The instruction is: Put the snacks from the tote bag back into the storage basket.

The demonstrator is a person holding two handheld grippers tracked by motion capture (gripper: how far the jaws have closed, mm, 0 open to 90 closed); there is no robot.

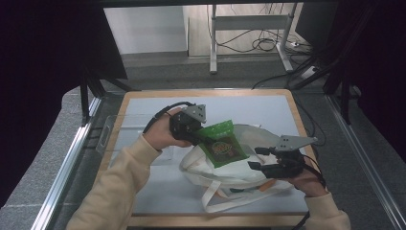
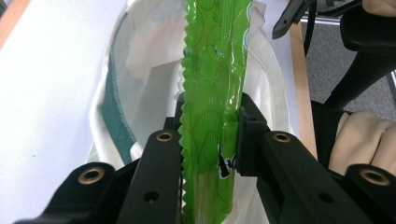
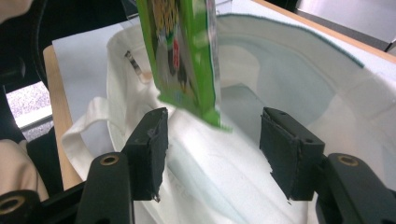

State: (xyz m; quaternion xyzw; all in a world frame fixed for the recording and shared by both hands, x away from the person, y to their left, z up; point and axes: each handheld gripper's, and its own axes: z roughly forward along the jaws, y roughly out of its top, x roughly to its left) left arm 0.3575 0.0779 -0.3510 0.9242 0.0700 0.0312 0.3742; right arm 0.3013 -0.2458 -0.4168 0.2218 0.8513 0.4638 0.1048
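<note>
Green and glossy, the snack packet (image 1: 222,143) sits just right of the middle of the high view, tilted over the mouth of the white cloth bag (image 1: 230,170) that lies crumpled on the pale table top (image 1: 143,108). In the left gripper view the packet (image 2: 212,93) runs up the centre of the frame as a narrow strip with a zigzag edge, and the two black jaws press on it from either side near the bottom, so the left gripper (image 2: 210,135) is clenched on the packet. In the high view that gripper (image 1: 194,134) lies left of the packet, held by a hand in a cream sleeve (image 1: 124,177) that comes up from the lower left

The right gripper (image 3: 212,149) has its jaws spread apart; in the right gripper view the packet (image 3: 182,56) hangs down from the upper middle, its lower corner dipping between the two pads without touching either, and pale cloth of the bag (image 3: 289,79) with its teal-edged rim lies behind. That gripper is released, holding nothing. In the high view the right gripper (image 1: 256,158) is at the right of the bag, near its edge, below the grey three-cornered plate

One white handle (image 1: 225,199) of the bag trails toward the lower edge of the table. A wooden border (image 1: 297,120) frames the pale top, and grey floor with cables lies beyond at the top of the frame
</note>
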